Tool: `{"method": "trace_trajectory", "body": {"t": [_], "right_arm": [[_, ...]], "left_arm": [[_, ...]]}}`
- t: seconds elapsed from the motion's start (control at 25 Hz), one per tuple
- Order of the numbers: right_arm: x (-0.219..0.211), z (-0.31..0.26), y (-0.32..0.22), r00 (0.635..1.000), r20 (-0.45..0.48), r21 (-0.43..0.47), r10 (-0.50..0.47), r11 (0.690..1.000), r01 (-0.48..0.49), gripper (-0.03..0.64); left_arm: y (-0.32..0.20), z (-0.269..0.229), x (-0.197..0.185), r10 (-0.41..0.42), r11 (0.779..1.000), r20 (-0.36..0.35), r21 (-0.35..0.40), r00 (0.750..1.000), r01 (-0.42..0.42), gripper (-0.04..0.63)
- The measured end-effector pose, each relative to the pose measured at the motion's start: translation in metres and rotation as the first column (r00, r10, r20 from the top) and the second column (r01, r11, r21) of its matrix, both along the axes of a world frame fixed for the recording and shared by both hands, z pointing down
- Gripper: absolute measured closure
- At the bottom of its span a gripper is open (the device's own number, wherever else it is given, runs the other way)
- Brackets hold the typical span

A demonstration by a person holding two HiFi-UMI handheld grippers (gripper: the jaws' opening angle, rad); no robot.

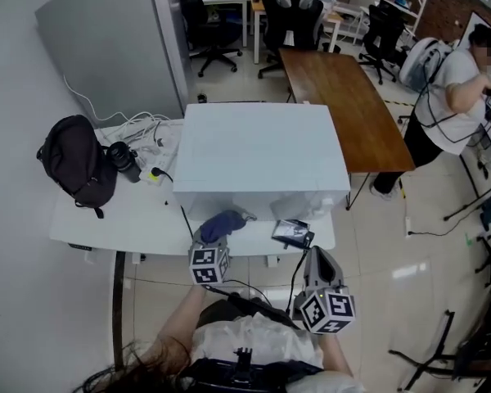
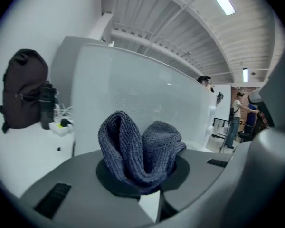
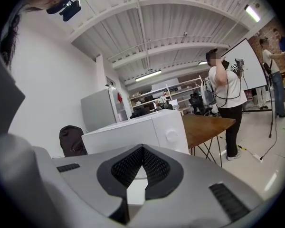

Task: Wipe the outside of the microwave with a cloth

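The white microwave [image 1: 258, 158] stands on a white table [image 1: 114, 219], and its pale side fills the left gripper view [image 2: 133, 89]. My left gripper [image 1: 215, 236] hovers at the table's front edge just before the microwave, shut on a bunched dark blue cloth [image 1: 222, 223]. In the left gripper view the cloth [image 2: 140, 148] stands up out of the gripper [image 2: 142, 182]. My right gripper [image 1: 319, 262] is in front of the table at the microwave's right corner, shut with nothing in it. In the right gripper view, beyond the gripper [image 3: 142, 167], is the microwave [image 3: 147, 132] with a round knob.
A black backpack [image 1: 78, 160], a black bottle [image 1: 124, 159] and a power strip with cables [image 1: 151, 169] lie left of the microwave. A small dark object [image 1: 293, 233] sits at the table's front. Behind are a grey cabinet [image 1: 114, 39] and a wooden table [image 1: 344, 105]. A person [image 1: 450, 97] stands right.
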State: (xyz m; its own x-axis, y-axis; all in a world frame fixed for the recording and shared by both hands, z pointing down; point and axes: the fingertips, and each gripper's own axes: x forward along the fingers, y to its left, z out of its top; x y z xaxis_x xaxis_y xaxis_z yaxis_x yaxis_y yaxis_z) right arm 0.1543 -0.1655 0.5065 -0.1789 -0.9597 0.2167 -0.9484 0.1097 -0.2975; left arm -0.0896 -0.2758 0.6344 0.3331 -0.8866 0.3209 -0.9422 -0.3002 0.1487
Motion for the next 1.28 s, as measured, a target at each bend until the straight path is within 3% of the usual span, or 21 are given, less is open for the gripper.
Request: {"method": "trace_trajectory", "body": {"t": [0.16, 0.28, 0.44, 0.6, 0.68, 0.8, 0.88, 1.0, 1.08, 1.2, 1.28], "right_arm": [[-0.016, 0.001, -0.005, 0.998, 0.008, -0.004, -0.060, 0.998, 0.060, 0.594], [-0.022, 0.003, -0.006, 0.996, 0.010, -0.003, -0.087, 0.996, 0.087, 0.594], [-0.024, 0.005, -0.004, 0.994, 0.021, -0.008, -0.108, 0.994, 0.108, 0.594], [-0.026, 0.008, -0.003, 0.992, 0.030, -0.013, -0.126, 0.992, 0.127, 0.594], [-0.025, 0.011, -0.005, 0.990, 0.032, -0.017, -0.137, 0.990, 0.138, 0.594], [-0.023, 0.013, -0.004, 0.989, 0.037, -0.017, -0.146, 0.989, 0.146, 0.594], [-0.019, 0.013, -0.001, 0.990, 0.039, -0.017, -0.138, 0.990, 0.139, 0.594], [-0.006, 0.014, 0.005, 0.993, 0.042, -0.018, -0.107, 0.994, 0.107, 0.594], [0.004, 0.015, 0.009, 0.996, 0.043, -0.018, -0.079, 0.997, 0.080, 0.594], [0.018, 0.014, 0.016, 0.998, 0.045, -0.013, -0.031, 0.999, 0.032, 0.594], [0.028, 0.013, 0.020, 0.999, 0.047, -0.008, 0.000, 1.000, 0.000, 0.594]], "left_arm": [[0.005, -0.005, -0.080, -0.199, 0.980, 0.000, 0.003, 0.980, 0.199, 0.546], [0.010, -0.005, -0.115, -0.284, 0.959, -0.004, -0.005, 0.959, 0.284, 0.546], [0.017, -0.021, -0.125, -0.312, 0.950, -0.015, 0.025, 0.950, 0.312, 0.546], [0.041, -0.065, -0.108, -0.295, 0.950, -0.082, 0.081, 0.952, 0.302, 0.546], [0.053, -0.096, -0.079, -0.233, 0.964, -0.132, 0.103, 0.964, 0.247, 0.546], [0.063, -0.144, -0.009, -0.047, 0.986, -0.170, 0.148, 0.984, 0.073, 0.546], [0.060, -0.178, 0.045, 0.094, 0.978, -0.166, 0.198, 0.982, -0.060, 0.546], [0.044, -0.222, 0.125, 0.284, 0.933, -0.171, 0.278, 0.943, -0.230, 0.546], [0.028, -0.236, 0.172, 0.373, 0.906, -0.171, 0.277, 0.912, -0.319, 0.546], [0.000, -0.230, 0.224, 0.428, 0.898, -0.193, 0.196, 0.883, -0.393, 0.546], [-0.015, -0.218, 0.243, 0.426, 0.904, -0.202, 0.129, 0.882, -0.407, 0.547]]}}
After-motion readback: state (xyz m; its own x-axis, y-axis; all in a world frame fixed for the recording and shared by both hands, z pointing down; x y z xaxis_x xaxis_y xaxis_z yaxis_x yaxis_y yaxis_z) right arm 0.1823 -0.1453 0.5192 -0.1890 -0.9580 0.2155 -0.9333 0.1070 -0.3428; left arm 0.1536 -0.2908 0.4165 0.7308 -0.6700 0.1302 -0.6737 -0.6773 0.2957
